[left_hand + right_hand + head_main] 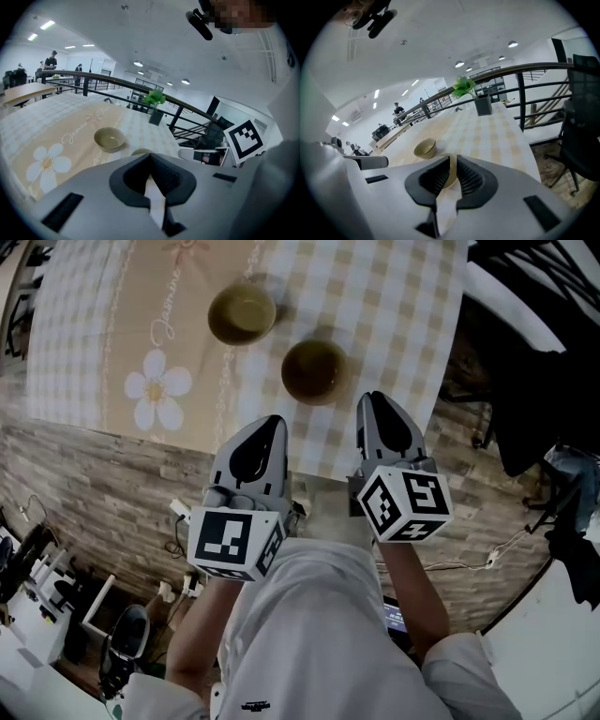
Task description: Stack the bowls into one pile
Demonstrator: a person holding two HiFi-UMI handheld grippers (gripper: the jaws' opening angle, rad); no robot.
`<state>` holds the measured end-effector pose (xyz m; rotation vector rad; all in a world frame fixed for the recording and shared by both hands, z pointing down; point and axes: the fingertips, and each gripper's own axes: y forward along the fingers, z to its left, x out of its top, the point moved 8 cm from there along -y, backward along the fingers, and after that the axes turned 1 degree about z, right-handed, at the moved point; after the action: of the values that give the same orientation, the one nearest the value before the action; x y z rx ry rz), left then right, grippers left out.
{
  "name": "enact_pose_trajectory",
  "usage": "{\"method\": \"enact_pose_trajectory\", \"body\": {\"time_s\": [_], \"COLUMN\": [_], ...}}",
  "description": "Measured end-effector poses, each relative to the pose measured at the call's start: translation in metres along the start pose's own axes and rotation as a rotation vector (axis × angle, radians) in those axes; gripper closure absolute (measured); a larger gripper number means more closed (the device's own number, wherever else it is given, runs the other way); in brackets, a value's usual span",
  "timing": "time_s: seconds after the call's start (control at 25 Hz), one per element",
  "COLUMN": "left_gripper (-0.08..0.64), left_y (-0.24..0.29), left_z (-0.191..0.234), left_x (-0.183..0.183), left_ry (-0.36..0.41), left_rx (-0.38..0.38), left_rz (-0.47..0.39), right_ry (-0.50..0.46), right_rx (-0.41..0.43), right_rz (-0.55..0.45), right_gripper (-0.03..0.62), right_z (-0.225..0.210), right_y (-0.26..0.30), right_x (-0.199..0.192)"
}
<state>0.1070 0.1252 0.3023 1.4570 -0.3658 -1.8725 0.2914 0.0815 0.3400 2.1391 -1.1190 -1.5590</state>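
Two olive-green bowls stand apart on the checked tablecloth [403, 306]. The far bowl [242, 313] [109, 139] [425, 148] is on the beige runner. The near bowl [314, 370] sits just ahead of both grippers; only its rim [140, 152] shows over the left jaws, and a strip of it [451, 173] shows between the right jaws. My left gripper [274, 420] [150, 157] is shut and empty, short of the table's near edge. My right gripper [373, 397] [453, 159] is shut but for a narrow slit, empty, its tip over the table edge beside the near bowl.
A beige runner with a white flower [157, 388] covers the table's left half. A potted plant [155, 107] stands at the far end by a black railing [93, 77]. A black chair [581, 140] is at the right. Wood floor with cables [112, 493] lies below.
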Motion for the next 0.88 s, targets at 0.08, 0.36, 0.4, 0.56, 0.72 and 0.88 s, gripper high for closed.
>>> {"method": "enact_pose_trajectory", "body": {"time_s": [0.08,0.36,0.4,0.56,0.72,0.88], "left_gripper": [0.54,0.54,0.54,0.54,0.54,0.54], "left_y": [0.007,0.022,0.024,0.03,0.038,0.042], "left_z": [0.004,0.018,0.019,0.025,0.033,0.037], "left_x": [-0.003,-0.012,-0.013,-0.016,-0.02,-0.023], "left_ry": [-0.004,-0.034,-0.04,-0.042,-0.046,-0.044], "left_rx": [0.006,0.02,0.019,0.008,-0.002,-0.014], "left_rz": [0.002,0.017,0.019,0.034,0.048,0.066], "right_ry": [0.0,0.013,0.014,0.023,0.039,0.065], "right_rx": [0.012,-0.002,-0.009,-0.034,-0.053,-0.064], "right_rz": [0.008,0.036,0.038,0.049,0.066,0.079], "right_gripper": [0.554,0.554,0.554,0.552,0.552,0.552], "right_z": [-0.001,-0.003,-0.003,-0.005,-0.006,-0.007], "right_y": [0.011,0.037,0.039,0.049,0.059,0.065], "right_x": [-0.002,-0.015,-0.016,-0.021,-0.027,-0.032]}}
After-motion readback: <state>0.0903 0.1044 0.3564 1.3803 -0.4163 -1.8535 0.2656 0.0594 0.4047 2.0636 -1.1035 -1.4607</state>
